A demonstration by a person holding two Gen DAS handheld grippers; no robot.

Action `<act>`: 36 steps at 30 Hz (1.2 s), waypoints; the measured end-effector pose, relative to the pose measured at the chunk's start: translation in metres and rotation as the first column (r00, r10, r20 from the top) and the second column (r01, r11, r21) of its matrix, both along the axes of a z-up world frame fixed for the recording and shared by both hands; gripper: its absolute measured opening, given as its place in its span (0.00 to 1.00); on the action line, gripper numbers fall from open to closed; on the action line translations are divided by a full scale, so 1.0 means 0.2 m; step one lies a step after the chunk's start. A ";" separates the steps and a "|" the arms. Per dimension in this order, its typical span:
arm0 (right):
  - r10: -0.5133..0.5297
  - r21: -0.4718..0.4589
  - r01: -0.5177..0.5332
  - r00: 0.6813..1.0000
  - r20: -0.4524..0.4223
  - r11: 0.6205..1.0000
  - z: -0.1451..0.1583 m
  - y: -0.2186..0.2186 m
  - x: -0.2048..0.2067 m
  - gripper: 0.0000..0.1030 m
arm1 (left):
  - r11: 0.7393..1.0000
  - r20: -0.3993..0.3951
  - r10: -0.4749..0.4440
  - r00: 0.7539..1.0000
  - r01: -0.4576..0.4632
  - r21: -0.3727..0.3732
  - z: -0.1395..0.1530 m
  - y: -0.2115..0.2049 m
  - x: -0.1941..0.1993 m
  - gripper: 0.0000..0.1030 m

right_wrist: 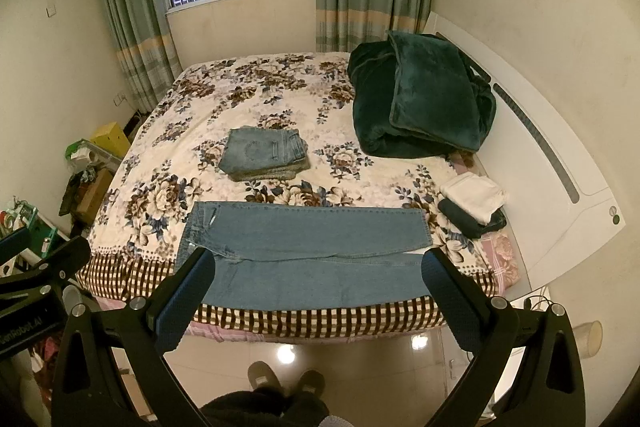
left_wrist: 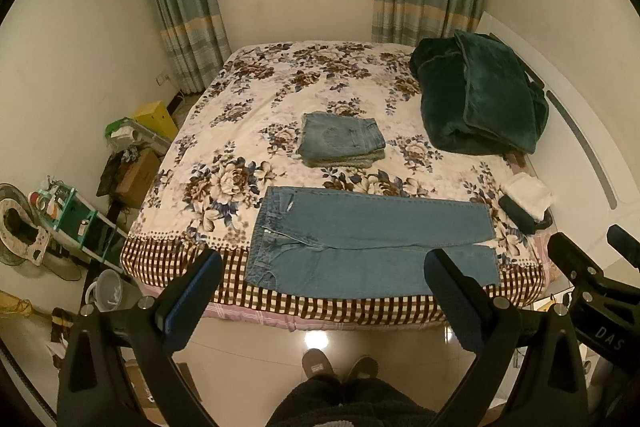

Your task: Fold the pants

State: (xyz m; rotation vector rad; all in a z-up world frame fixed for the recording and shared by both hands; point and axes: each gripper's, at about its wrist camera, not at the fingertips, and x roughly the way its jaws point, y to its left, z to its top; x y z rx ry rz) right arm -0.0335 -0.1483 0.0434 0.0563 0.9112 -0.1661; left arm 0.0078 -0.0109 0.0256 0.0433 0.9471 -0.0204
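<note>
A pair of blue jeans (left_wrist: pixel 372 243) lies flat along the near edge of the floral bed (left_wrist: pixel 280 83), waistband to the left, legs side by side to the right; it also shows in the right wrist view (right_wrist: pixel 312 247). My left gripper (left_wrist: pixel 324 267) is open and empty, held above the bed's front edge, its fingers (left_wrist: pixel 192 299) wide apart. My right gripper (right_wrist: pixel 316 267) is open and empty too, held just in front of the jeans. In the left wrist view the right gripper's body (left_wrist: pixel 592 287) shows at the right edge.
A stack of folded jeans (left_wrist: pixel 342 139) lies mid-bed. A dark green blanket (left_wrist: pixel 480 95) is heaped at the back right. White and dark folded cloths (left_wrist: pixel 524 203) lie at the right edge. Boxes and shelving (left_wrist: pixel 80 215) crowd the left floor. My slippers (left_wrist: pixel 340 367) stand below.
</note>
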 end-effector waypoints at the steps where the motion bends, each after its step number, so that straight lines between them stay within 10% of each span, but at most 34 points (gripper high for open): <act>1: 0.000 0.000 0.000 1.000 0.000 1.000 -0.01 0.00 0.00 1.00 | 1.000 -0.001 -0.001 1.000 0.001 0.000 0.00 0.00 0.00 1.00; 14: -0.050 0.012 0.051 0.998 -0.048 0.999 -0.23 -0.11 0.10 1.00 | 0.995 0.016 0.068 0.998 -0.069 0.067 -0.15 -0.04 0.19 1.00; 30: -0.324 0.073 0.369 0.882 -0.343 0.927 -1.45 -0.99 1.08 1.00 | 0.958 -0.192 0.205 0.960 -0.157 0.240 -1.10 -0.21 1.19 1.00; 36: -0.443 0.106 0.543 0.769 -0.460 0.833 -2.02 -1.31 1.55 1.00 | 0.946 -0.391 0.308 0.867 -0.237 0.220 -1.67 -0.13 1.73 1.00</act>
